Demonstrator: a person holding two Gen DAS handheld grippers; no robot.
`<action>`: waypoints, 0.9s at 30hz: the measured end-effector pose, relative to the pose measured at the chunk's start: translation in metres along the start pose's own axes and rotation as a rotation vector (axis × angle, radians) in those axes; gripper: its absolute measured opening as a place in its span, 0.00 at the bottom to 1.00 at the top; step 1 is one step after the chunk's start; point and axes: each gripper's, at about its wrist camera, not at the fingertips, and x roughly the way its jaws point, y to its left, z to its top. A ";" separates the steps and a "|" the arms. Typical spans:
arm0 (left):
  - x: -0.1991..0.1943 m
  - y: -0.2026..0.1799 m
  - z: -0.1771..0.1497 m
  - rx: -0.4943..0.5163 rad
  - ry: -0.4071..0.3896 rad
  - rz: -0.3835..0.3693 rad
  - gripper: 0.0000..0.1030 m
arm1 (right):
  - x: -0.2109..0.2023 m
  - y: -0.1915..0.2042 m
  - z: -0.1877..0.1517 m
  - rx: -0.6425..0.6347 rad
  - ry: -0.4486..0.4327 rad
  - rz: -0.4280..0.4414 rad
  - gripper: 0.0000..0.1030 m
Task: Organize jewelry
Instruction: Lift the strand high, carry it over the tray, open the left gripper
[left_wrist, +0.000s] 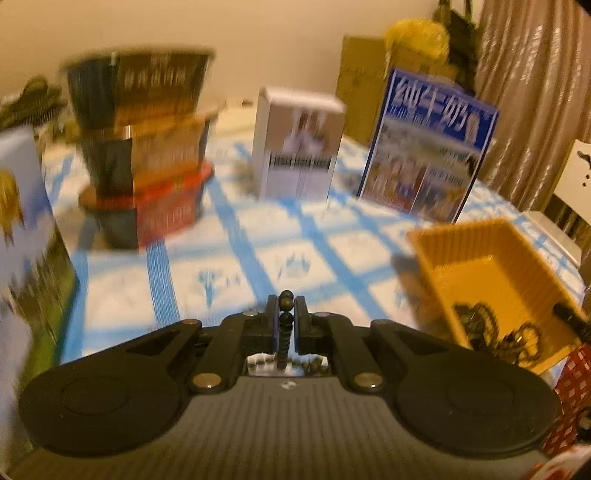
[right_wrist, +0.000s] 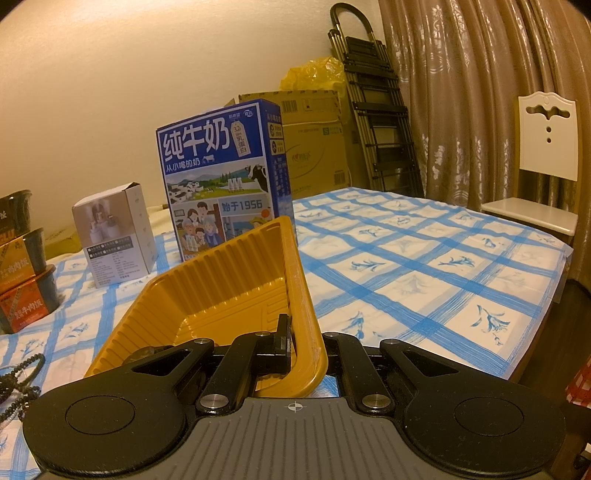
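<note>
Left hand-held gripper (left_wrist: 286, 317): jaws nearly together, pinching a dark beaded strand (left_wrist: 285, 332) that stands up between the pads, above the bench (left_wrist: 229, 236).
Right hand-held gripper (right_wrist: 295, 339): clamped on the rim of the yellow plastic tray (right_wrist: 236, 280), holding it tilted.
Tray contents: more dark beaded jewelry (left_wrist: 495, 332) lies inside.
Loose beads (right_wrist: 18, 376): on the checked cloth beside the tray.
Slip risk: round beads could roll out of so narrow a pinch.
Spill risk: the tilt could slide the pile out.

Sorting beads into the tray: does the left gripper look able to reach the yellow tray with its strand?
Probably yes. The left gripper, shut on the beaded strand, has bare tablecloth before the yellow tray, which the right gripper holds tilted.
</note>
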 end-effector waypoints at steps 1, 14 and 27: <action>-0.007 -0.001 0.008 0.013 -0.022 -0.002 0.06 | 0.000 0.000 0.000 0.000 0.000 0.000 0.05; -0.085 -0.018 0.108 0.112 -0.219 -0.064 0.06 | 0.000 -0.005 -0.006 -0.007 -0.003 -0.001 0.05; -0.149 -0.055 0.192 0.229 -0.385 -0.135 0.06 | 0.002 0.009 -0.001 -0.049 -0.020 0.010 0.05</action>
